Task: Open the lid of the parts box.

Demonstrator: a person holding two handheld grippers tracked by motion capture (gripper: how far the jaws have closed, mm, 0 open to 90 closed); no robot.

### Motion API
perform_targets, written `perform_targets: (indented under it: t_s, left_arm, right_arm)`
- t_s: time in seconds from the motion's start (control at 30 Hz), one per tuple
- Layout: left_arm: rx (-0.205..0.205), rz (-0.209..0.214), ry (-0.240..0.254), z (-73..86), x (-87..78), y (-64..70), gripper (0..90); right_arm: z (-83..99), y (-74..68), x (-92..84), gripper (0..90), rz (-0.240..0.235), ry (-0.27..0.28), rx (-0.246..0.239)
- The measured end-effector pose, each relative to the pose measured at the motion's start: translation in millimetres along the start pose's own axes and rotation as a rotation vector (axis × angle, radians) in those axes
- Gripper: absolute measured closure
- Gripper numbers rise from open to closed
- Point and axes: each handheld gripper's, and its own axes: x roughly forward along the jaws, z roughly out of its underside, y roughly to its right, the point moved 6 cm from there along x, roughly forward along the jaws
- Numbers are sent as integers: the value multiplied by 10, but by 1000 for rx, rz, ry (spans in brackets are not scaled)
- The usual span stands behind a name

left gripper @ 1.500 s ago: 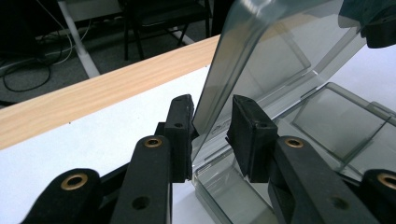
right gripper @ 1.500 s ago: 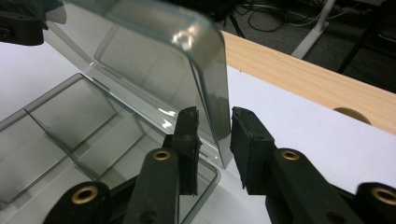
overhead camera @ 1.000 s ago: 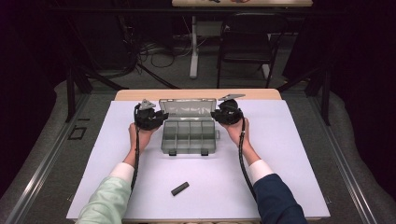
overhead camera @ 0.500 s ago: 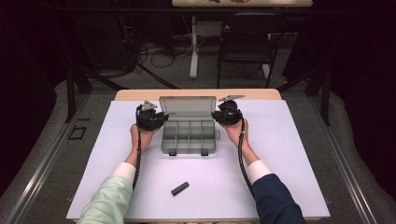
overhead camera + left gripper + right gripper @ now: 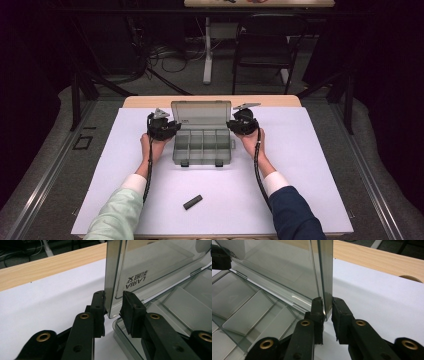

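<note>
Both grippers, left and right, clamp the organizer box's upright lid at 9 and 3 o'clock, left grip apparently looser; next, swing it in unison

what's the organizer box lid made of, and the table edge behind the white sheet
The lid looks like smoky, see-through hard plastic with a glossy finish: the compartments show through it and it catches reflections. The table edge looks like light wood or a wood-look laminate, matt, with faint grain lines; which of the two is unclear.

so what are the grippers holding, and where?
Both straddle the organizer box lid: left gripper at one side edge, right gripper at the other. Firm clamping can't be told.
</note>
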Motion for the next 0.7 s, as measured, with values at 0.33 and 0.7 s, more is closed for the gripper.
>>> perform_targets:
  t_s: [0.33, 0.7]
  left_arm:
    - [-5, -5, 0, 8, 20, -1, 716]
    - [-5, -13, 1, 12, 48, -10, 716]
  right_arm:
    - [23, 10, 37, 795, 4, -6, 4]
    - [49, 24, 82, 798, 8, -6, 12]
